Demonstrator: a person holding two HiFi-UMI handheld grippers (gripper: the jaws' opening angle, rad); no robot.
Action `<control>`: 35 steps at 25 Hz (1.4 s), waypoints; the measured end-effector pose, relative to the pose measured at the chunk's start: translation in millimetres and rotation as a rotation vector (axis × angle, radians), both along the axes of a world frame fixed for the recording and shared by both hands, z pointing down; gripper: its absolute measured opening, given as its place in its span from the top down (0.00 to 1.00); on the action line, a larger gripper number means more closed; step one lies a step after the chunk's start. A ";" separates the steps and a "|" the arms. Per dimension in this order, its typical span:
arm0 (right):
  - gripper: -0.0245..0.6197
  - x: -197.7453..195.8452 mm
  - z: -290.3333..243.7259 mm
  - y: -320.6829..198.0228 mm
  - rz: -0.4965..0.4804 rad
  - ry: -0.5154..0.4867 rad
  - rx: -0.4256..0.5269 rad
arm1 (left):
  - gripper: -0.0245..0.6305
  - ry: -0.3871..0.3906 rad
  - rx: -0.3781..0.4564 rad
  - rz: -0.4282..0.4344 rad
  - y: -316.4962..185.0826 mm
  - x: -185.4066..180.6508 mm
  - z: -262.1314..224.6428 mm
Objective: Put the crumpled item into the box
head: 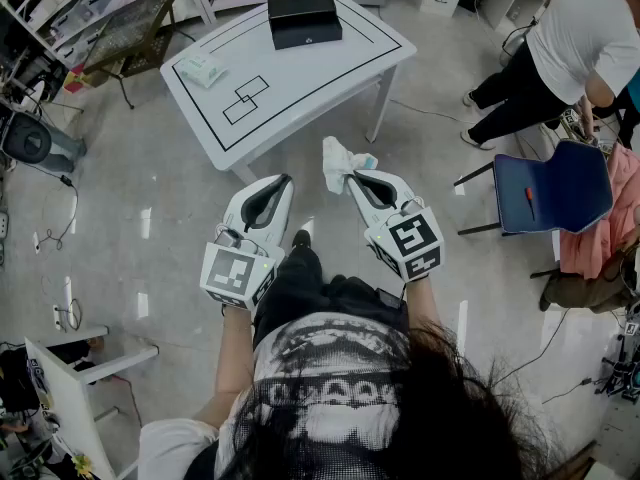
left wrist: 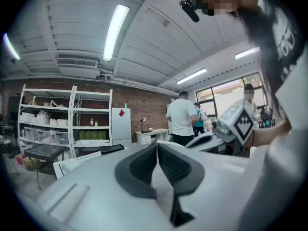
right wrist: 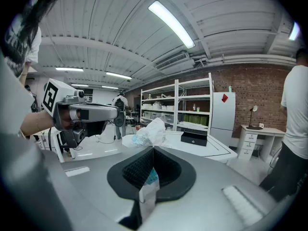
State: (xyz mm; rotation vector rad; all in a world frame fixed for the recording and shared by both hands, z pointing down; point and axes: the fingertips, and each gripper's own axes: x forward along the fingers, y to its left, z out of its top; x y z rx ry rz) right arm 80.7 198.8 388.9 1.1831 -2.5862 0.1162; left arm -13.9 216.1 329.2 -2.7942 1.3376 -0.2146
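Observation:
A crumpled white item with a bit of blue (head: 340,164) hangs from my right gripper (head: 353,177), whose jaws are shut on it; in the right gripper view the crumpled item (right wrist: 148,132) sticks out past the tips. My left gripper (head: 285,179) is beside it, shut and empty, and the left gripper (left wrist: 157,144) shows its jaws pressed together. Both are held over the floor in front of the white table (head: 300,78). A black box (head: 303,18) lies closed at the table's far edge; the same black box (right wrist: 194,137) shows on the table in the right gripper view.
A small packet (head: 202,69) lies on the table's left part. A blue chair (head: 551,189) stands to the right, with a person (head: 565,53) beyond it. Shelving (head: 110,8) and a wire rack stand at the far left, a white stand (head: 70,388) at the near left.

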 end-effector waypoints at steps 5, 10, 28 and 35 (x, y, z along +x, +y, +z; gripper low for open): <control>0.95 1.2 -1.3 0.2 -0.001 -0.006 -0.003 | 0.96 0.005 -0.002 0.001 0.3 3.3 -0.9; 0.95 4.8 -0.6 3.2 -0.001 -0.015 -0.003 | 0.96 0.006 -0.011 -0.003 3.0 7.0 2.2; 0.95 14.5 1.0 -18.0 0.028 -0.038 -0.031 | 0.96 -0.010 -0.035 0.002 -14.9 7.7 -1.0; 0.95 -1.2 22.5 -68.2 0.034 -0.024 -0.064 | 0.96 -0.002 -0.067 -0.011 -68.4 -14.9 21.4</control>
